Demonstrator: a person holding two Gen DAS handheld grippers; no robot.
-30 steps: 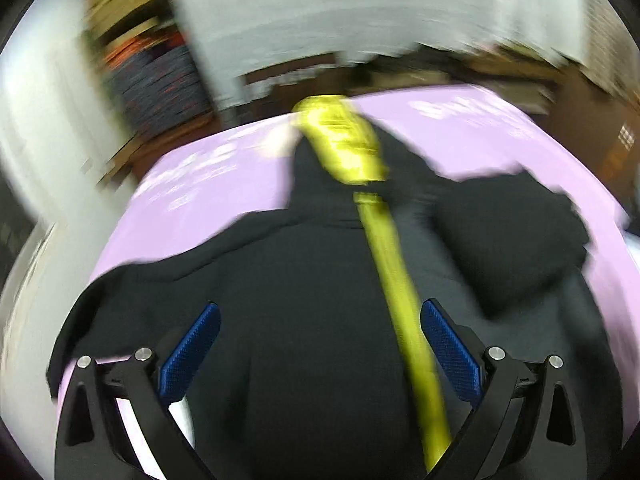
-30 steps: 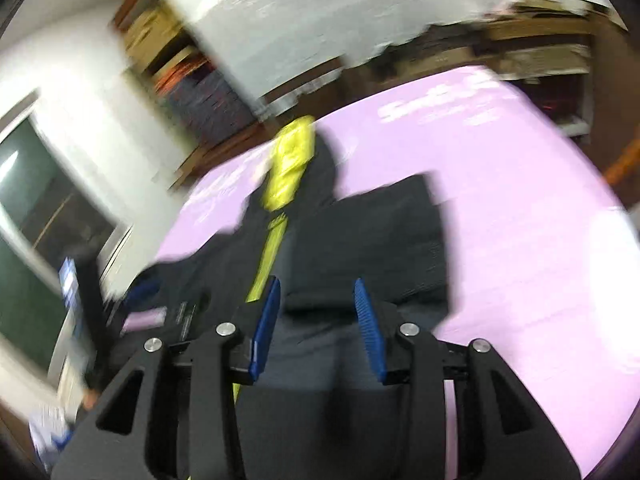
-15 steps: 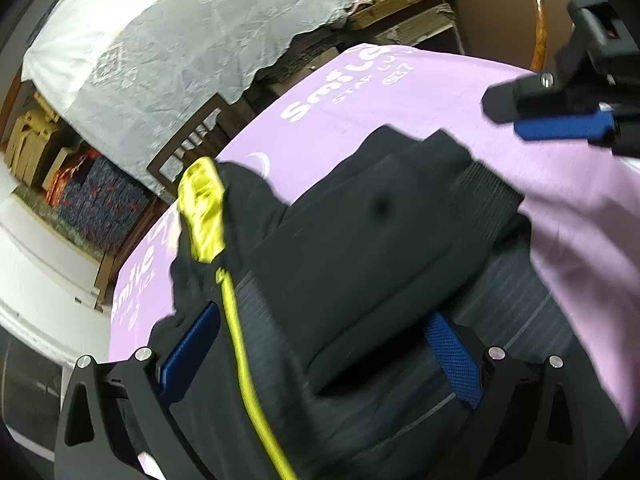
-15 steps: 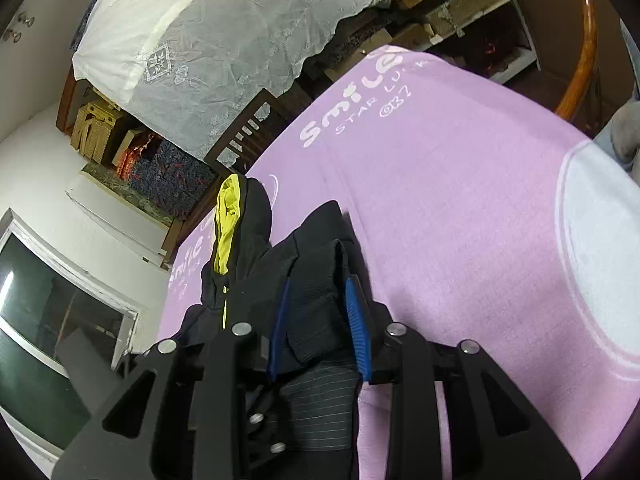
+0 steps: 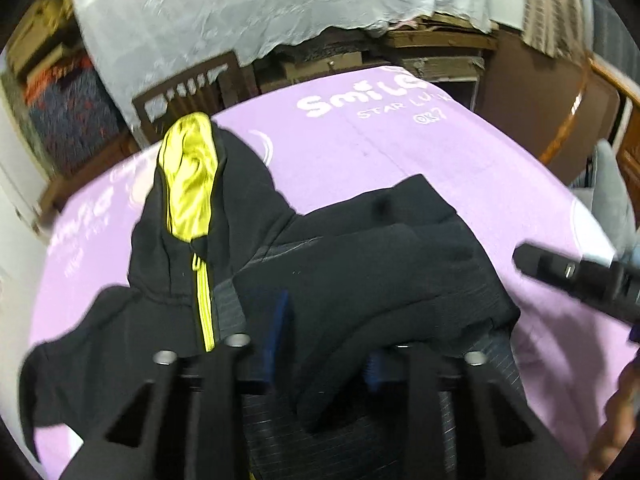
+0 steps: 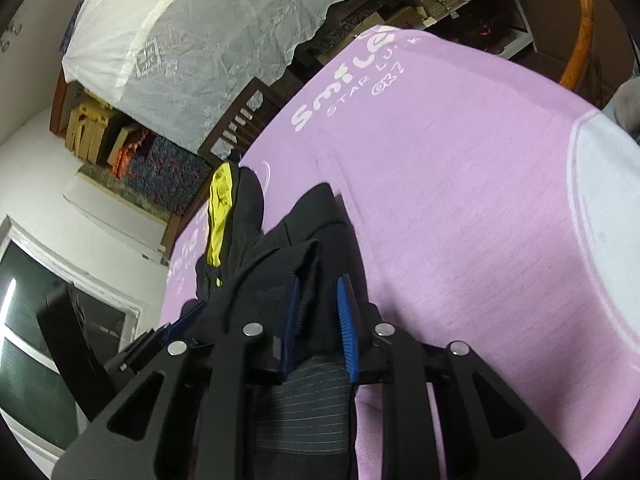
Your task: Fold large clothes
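Black hooded jacket (image 5: 360,264) on pink bench (image 6: 460,200), hood pointing away; right tongs (image 6: 318,320) clamping its ribbed hem, left tongs (image 5: 324,344) gripping folded cloth.

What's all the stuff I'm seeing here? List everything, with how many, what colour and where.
hooded jacket: one, black, lying partly folded on the mat, a sleeve laid across its body.
hood lining: one, yellow, at the jacket's far end.
zip: one, yellow, running down from the hood.
mat: one, lilac with white lettering, covering the table.
lace cloth: one, white, draped over things behind the table.
chair: one, dark wood, at the table's far edge.
left tongs: one, black with blue pads, closed on jacket fabric.
right tongs: one, black with blue pads, closed on a ribbed jacket edge.
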